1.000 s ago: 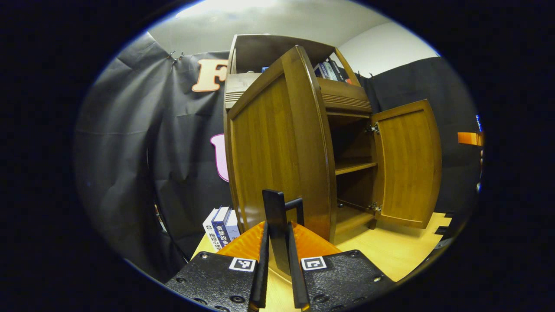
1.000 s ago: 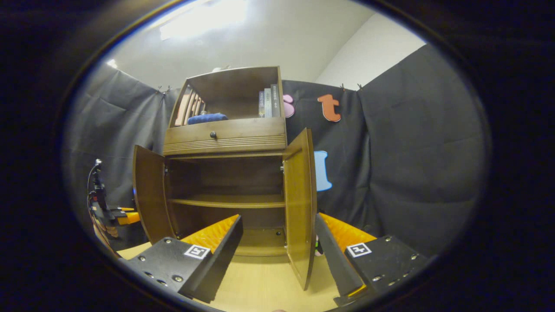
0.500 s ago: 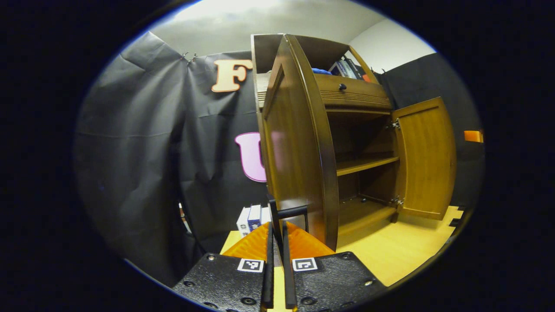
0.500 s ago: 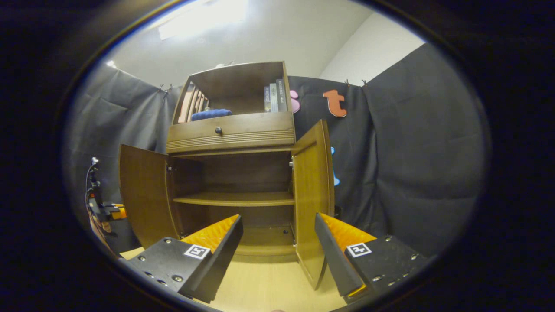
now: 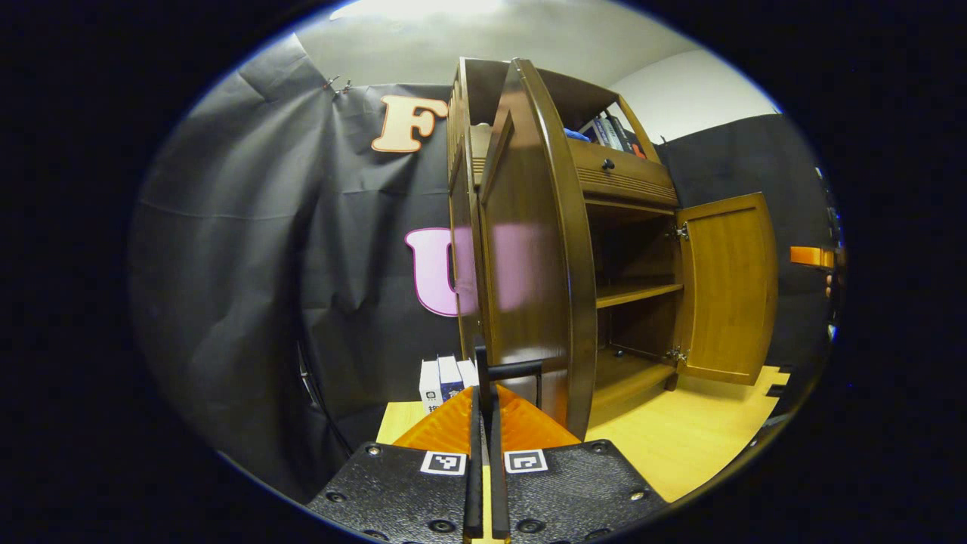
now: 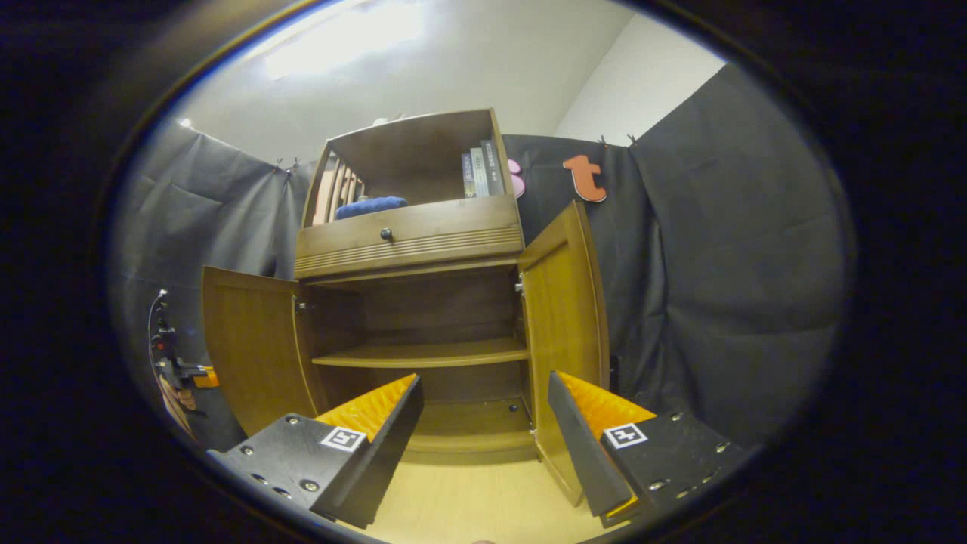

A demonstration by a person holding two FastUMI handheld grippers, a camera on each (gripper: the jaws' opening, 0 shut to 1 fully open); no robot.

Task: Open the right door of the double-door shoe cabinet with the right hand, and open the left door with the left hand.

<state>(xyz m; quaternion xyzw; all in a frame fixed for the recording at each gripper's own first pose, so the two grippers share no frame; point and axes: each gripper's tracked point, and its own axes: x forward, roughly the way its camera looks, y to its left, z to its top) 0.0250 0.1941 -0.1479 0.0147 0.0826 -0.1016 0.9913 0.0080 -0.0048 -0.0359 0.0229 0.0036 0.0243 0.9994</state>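
Looking along the left gripper (image 5: 484, 423) in the left gripper view, its two fingers are clenched on the dark bar handle (image 5: 514, 372) of the left door (image 5: 529, 257), which stands swung wide out from the shoe cabinet (image 5: 619, 170), edge-on to the camera. Left of that door, low down against the black cloth, a few books (image 5: 446, 378) stand upright on the light wood floor (image 5: 680, 438). Right of the door you can see into the cabinet, with its middle shelf (image 5: 638, 291) bare, and past that the right door (image 5: 729, 291) hangs open too. Far right of the cabinet, a bit of the other gripper (image 5: 812, 257) pokes in at the edge.

In the right gripper view the cabinet (image 6: 412, 242) sits dead ahead with both doors open: left door (image 6: 249, 347) on the left, right door (image 6: 566, 325) on the right. Above the doors there's a drawer with a small knob (image 6: 386, 234), and over that an open shelf holding a blue folded cloth (image 6: 370, 205) and some upright books (image 6: 477, 172). The right gripper (image 6: 483, 423) is released, fingers spread wide, grasping nothing, sitting just in front of the cabinet's lower opening and apart from the right door.
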